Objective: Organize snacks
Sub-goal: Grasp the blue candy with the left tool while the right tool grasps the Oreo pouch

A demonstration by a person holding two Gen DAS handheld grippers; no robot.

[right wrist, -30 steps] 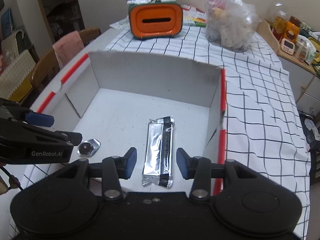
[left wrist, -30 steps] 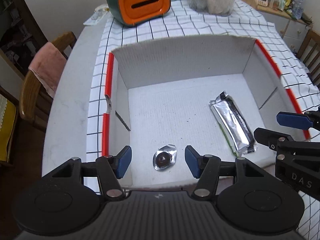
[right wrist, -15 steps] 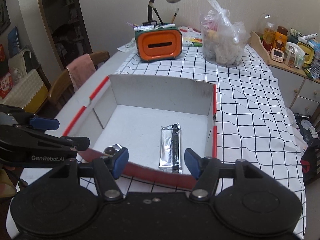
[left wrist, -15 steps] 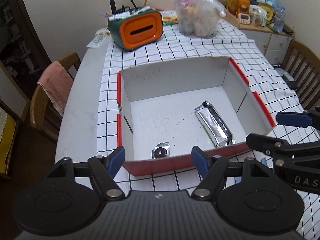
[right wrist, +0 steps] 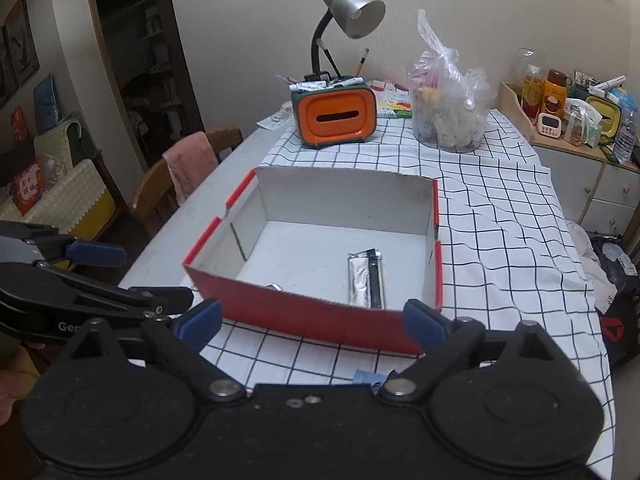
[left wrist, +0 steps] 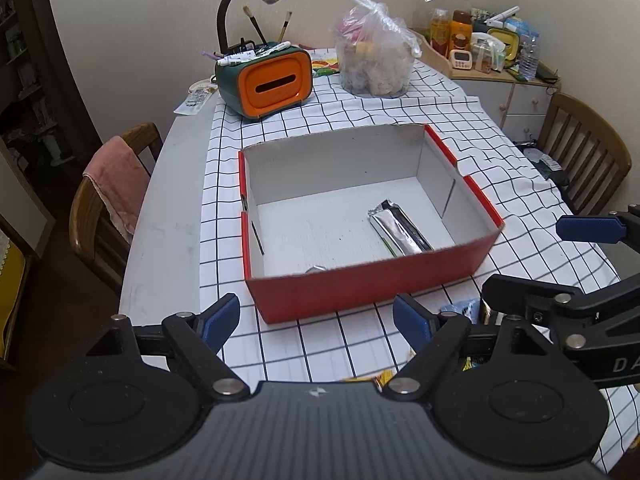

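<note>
A red cardboard box [left wrist: 372,288] [right wrist: 304,316] with a white inside stands on the checked tablecloth. In it lie a silver bar wrapper [left wrist: 398,234] [right wrist: 366,282] at the right and a small foil-wrapped sweet [left wrist: 316,269] [right wrist: 274,287] near the front wall, mostly hidden. My left gripper [left wrist: 316,320] hangs in front of the box, jaws opening, nothing between them. My right gripper [right wrist: 312,322] hovers beside it, jaws opening wide, also empty. Loose snack packets [left wrist: 460,308] [right wrist: 370,376] lie on the cloth before the box, partly hidden by the grippers.
An orange and green pen holder [left wrist: 266,78] [right wrist: 334,114], a desk lamp [right wrist: 348,12] and a clear plastic bag of snacks [left wrist: 374,60] [right wrist: 448,112] stand at the table's far end. Wooden chairs [left wrist: 104,200] [left wrist: 584,164] flank the table. A cluttered sideboard [right wrist: 576,112] is at the right.
Both grippers have drawn back and up out of the box, leaving the sweet and the bar lying inside. Their jaws have spread wider, the right one most.
</note>
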